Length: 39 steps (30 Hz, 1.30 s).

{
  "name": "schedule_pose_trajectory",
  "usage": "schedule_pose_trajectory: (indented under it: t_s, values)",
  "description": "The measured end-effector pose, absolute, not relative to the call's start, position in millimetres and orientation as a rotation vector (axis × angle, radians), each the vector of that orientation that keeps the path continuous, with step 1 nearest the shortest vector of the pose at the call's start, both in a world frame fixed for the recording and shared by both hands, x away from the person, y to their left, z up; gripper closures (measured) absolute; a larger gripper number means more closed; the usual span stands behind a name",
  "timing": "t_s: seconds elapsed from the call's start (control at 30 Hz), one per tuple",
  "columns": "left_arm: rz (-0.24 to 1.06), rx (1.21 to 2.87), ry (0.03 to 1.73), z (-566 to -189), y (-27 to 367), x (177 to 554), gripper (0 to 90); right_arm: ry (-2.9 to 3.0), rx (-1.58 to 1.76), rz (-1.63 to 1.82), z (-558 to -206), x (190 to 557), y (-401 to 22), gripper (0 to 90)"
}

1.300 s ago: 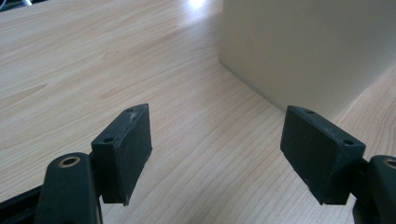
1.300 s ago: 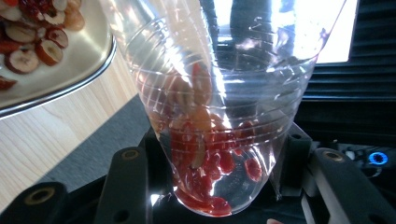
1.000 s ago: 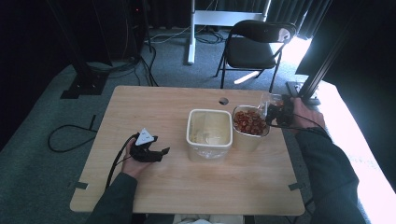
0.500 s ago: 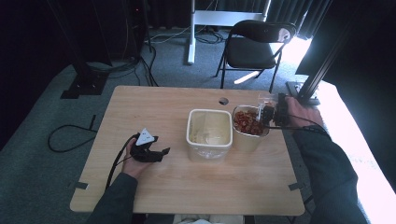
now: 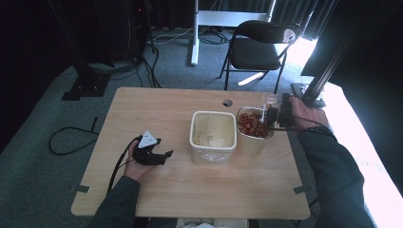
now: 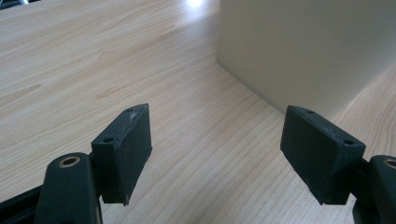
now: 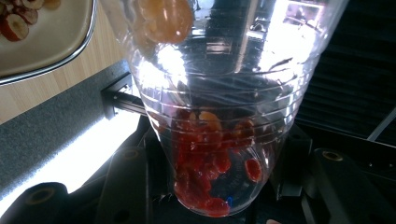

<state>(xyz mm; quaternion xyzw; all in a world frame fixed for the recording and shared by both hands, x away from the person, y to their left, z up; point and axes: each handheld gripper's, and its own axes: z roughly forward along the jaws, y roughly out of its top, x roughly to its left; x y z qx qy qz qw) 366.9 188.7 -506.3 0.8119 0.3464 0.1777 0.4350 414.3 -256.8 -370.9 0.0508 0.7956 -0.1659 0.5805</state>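
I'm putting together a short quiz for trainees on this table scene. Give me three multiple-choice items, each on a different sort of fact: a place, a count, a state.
1. Where is the tub with red pieces?
A. right of the empty tub
B. on the chair
C. on the floor

2. How many tubs stand on the table?
A. one
B. two
C. four

3. How are the left gripper fingers?
A. shut on a spoon
B. apart with nothing between
C. clamped on the tub

Answers: 1 A, the high view shows them side by side. 2 B, two tubs stand mid-table. 3 B, bare wood shows between the fingers in the left gripper view.
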Motion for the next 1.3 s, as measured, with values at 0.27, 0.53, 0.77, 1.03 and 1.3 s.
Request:
schedule_pose_trajectory:
  t_s: [0.27,0.53,0.77,1.03,1.3]
  values:
    - [0.441,2.025,0.861,-506.9,188.8,367.8,25.4,1.861,0.104,-0.398,-371.6,416.7,-251.8,51.6]
    - [0.438,2.026,0.86,-507.4,188.3,367.8,25.4,1.845,0.047,-0.412,-369.5,416.9,-235.8,51.6]
    - [0.437,2.018,0.864,-507.5,188.3,368.4,25.4,1.862,0.089,-0.444,-374.3,420.1,-250.0,51.6]
    - [0.436,2.021,0.867,-508.2,187.9,368.9,25.4,1.839,0.05,-0.381,-369.4,416.9,-230.9,51.7]
    - [0.443,2.012,0.868,-506.0,189.4,367.9,25.4,1.849,0.098,-0.405,-375.6,418.9,-245.6,51.6]
